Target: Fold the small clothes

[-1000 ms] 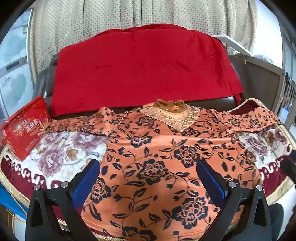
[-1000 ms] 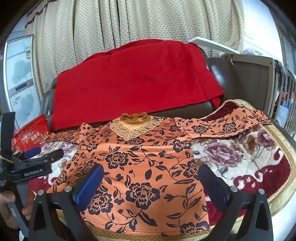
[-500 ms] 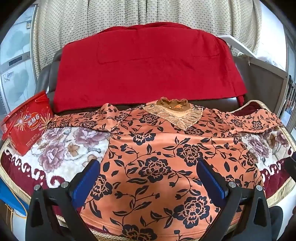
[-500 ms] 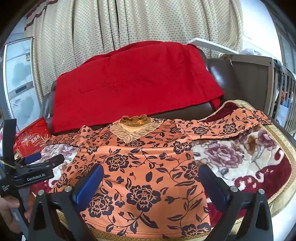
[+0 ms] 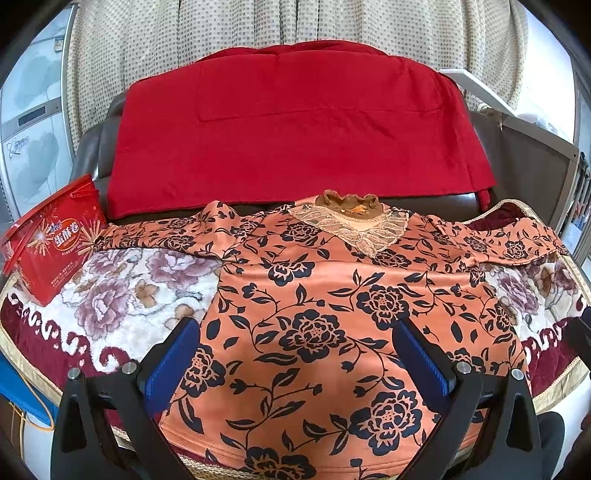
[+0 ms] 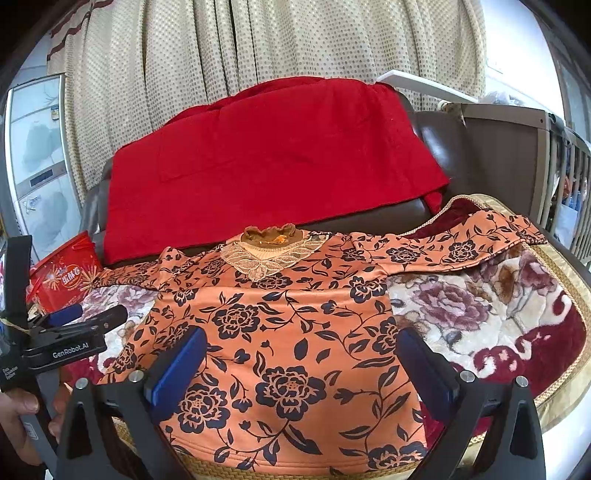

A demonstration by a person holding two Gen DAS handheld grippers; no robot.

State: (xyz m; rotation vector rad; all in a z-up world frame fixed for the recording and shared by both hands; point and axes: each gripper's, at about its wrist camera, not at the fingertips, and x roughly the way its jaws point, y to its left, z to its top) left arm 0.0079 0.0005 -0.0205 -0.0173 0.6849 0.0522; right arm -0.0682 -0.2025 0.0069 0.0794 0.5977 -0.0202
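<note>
From the left wrist view I see the orange floral blouse (image 5: 317,317) spread flat, front up, on a plush flowered blanket (image 5: 122,280) that covers a sofa seat. Its lace collar (image 5: 354,225) lies at 12 o'clock, the hem at 6 o'clock, and the two sleeves reach out toward 9 and 3 o'clock. My left gripper (image 5: 295,365) hangs above the lower half of the blouse, jaws spread wide, holding nothing; its blue pads (image 5: 170,362) frame the fabric without touching it as far as I can tell. A red snack tin (image 5: 55,243) stands on the blanket at 9 o'clock, just beside the left sleeve tip. A red cloth (image 5: 295,129) drapes the sofa back at 12 o'clock, before a dotted curtain (image 5: 295,26). In the right wrist view my right gripper (image 6: 301,369) is likewise wide apart and empty, poised over the hem region of the blouse. At 9 o'clock there, the left gripper appears side-on, with a hand (image 6: 18,410) on its handle.
</note>
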